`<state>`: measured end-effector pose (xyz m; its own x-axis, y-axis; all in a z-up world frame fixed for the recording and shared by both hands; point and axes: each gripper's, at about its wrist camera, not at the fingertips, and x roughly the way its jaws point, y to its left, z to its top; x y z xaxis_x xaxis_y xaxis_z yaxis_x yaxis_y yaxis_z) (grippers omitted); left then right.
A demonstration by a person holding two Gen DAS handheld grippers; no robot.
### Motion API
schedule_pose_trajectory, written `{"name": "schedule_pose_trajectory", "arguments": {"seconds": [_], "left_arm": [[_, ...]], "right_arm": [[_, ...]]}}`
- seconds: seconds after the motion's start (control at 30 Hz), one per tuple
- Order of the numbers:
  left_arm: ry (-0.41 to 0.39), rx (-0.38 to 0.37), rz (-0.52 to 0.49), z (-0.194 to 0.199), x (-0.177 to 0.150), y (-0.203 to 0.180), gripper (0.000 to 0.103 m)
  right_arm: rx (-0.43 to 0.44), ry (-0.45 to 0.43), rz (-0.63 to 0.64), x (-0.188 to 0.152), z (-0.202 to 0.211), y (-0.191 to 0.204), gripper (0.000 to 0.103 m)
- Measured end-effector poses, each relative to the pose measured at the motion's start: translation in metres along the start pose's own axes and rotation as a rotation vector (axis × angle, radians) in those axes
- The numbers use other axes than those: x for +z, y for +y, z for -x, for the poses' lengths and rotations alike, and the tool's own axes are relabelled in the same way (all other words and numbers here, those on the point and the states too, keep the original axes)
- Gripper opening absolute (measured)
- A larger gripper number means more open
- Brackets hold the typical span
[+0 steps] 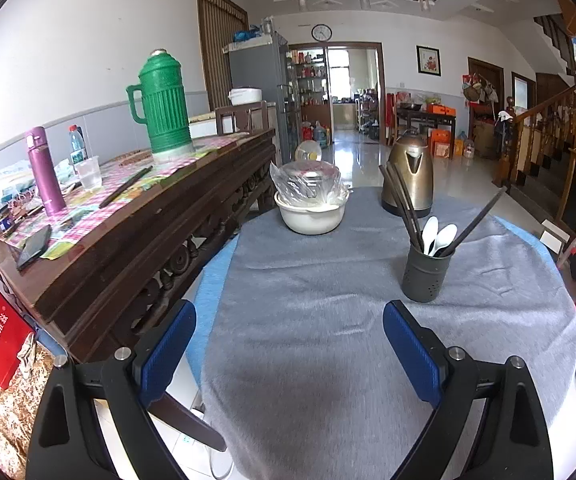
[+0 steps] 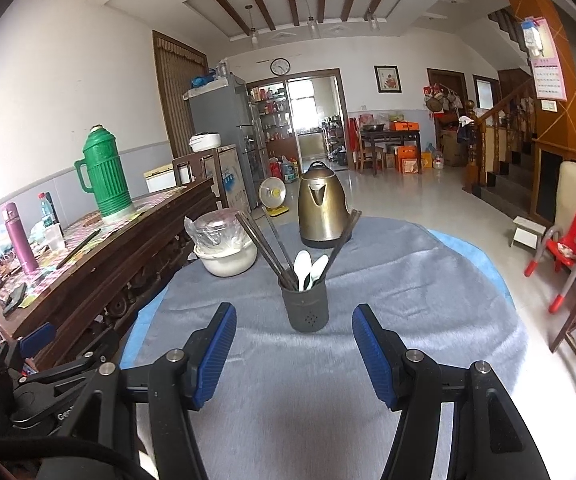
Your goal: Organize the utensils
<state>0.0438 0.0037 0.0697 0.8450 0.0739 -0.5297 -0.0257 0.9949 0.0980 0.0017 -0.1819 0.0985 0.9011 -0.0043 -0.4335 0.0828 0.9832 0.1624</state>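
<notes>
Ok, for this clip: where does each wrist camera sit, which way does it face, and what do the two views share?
Left wrist: on the left gripper, low over the grey-clothed round table, facing down the room; its open blue-padded fingers frame bare cloth.
Right wrist: on the right gripper, facing the dark perforated utensil holder; its fingers stand open, with the left gripper at lower left.
Shared: the holder with white spoons and dark chopsticks, bronze metal kettle, white bowl, green thermos.
</notes>
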Motion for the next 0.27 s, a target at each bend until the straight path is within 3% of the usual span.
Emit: {"name": "schedule_pose_trajectory", "arguments": {"seconds": [0.27], "left_arm": [[0.025, -0.024, 0.017, -0.062, 0.014, -0.015, 0.095]], "right_arm": [[-0.003, 0.053, -0.001, 0.002, -0.075, -0.018, 0.064]]}}
